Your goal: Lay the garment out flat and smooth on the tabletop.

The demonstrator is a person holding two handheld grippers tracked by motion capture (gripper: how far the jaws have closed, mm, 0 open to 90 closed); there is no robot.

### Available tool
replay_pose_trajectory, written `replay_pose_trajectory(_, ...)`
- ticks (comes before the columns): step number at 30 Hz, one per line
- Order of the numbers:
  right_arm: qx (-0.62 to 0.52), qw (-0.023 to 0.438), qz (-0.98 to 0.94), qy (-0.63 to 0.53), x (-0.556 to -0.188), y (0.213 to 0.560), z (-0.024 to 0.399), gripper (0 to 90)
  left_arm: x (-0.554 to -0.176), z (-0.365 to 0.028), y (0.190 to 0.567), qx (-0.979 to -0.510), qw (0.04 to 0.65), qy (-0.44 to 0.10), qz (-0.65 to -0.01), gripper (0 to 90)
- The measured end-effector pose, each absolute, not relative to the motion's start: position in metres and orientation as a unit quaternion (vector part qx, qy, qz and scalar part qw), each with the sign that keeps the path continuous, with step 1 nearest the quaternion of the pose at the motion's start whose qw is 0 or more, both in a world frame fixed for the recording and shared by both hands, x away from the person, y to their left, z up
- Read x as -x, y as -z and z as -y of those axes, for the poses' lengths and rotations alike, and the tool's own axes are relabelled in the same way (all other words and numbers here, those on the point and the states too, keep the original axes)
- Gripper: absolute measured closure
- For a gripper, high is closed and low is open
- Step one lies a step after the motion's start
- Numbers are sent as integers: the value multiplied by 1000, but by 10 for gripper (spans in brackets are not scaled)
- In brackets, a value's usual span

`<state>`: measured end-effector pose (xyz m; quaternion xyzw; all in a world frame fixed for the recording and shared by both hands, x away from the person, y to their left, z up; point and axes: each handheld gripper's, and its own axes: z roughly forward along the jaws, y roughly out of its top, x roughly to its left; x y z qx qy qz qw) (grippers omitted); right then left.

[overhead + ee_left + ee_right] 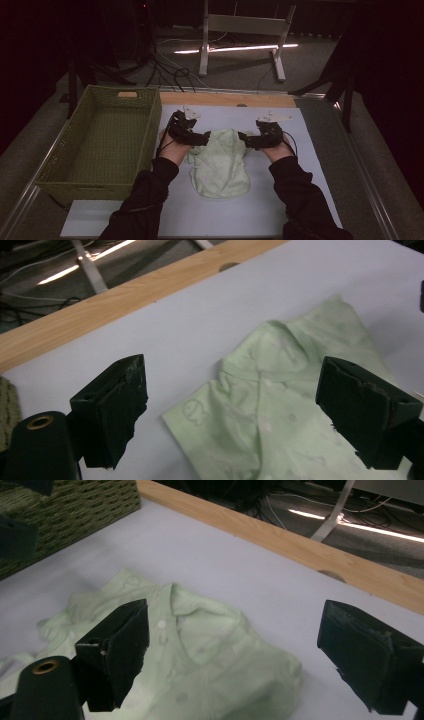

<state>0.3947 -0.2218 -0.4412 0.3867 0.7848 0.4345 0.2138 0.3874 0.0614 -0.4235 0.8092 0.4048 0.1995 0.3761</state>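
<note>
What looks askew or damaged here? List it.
The light green shirt lies rumpled and unevenly bunched on the white sheet, its collar creased. The pads of the left gripper look chipped and ragged at the edges. The wicker basket looks in order.

Two long black sleeves (150, 192) cover the person's forearms down to the wrists. Each hand carries a black two-jaw gripper, the left gripper (202, 138) and the right gripper (246, 137), each topped by a pale grey three-cornered plate (190, 111). The jaws are blocky black pads (112, 407) with chipped, worn edges. A brass-coloured ring (40, 422) sits in a round black housing, and thin black cables (161, 145) trail from the grippers.
</note>
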Motion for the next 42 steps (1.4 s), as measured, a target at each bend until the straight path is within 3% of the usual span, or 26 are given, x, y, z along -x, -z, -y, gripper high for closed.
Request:
replay_pose_trajectory(8,-372,219,-795,-427,-378,450,240,132,-367,-68,425,-813,403,-171,-384,158)
replay_pose_trajectory(18,-380,199,-807,-406,-365,475,265,130,-331,-73,427,-820,437,-179,-322,151)
replay_pose_trajectory(25,-395,192,-806,-397,-364,486,275,149,-308,-76,436,-835,428,-176,-297,42)
replay_pose_trajectory(33,-390,180,-819,-380,-372,497,277,358,-283,-82,450,-834,451,-155,-277,5)
replay_pose_trajectory(35,-393,173,-822,-375,-377,500,277,458,-277,-85,452,-834,456,-151,-272,3)
replay_pose_trajectory(42,-430,152,-808,-373,-401,509,277,511,-265,-87,467,-839,462,-138,-254,3)
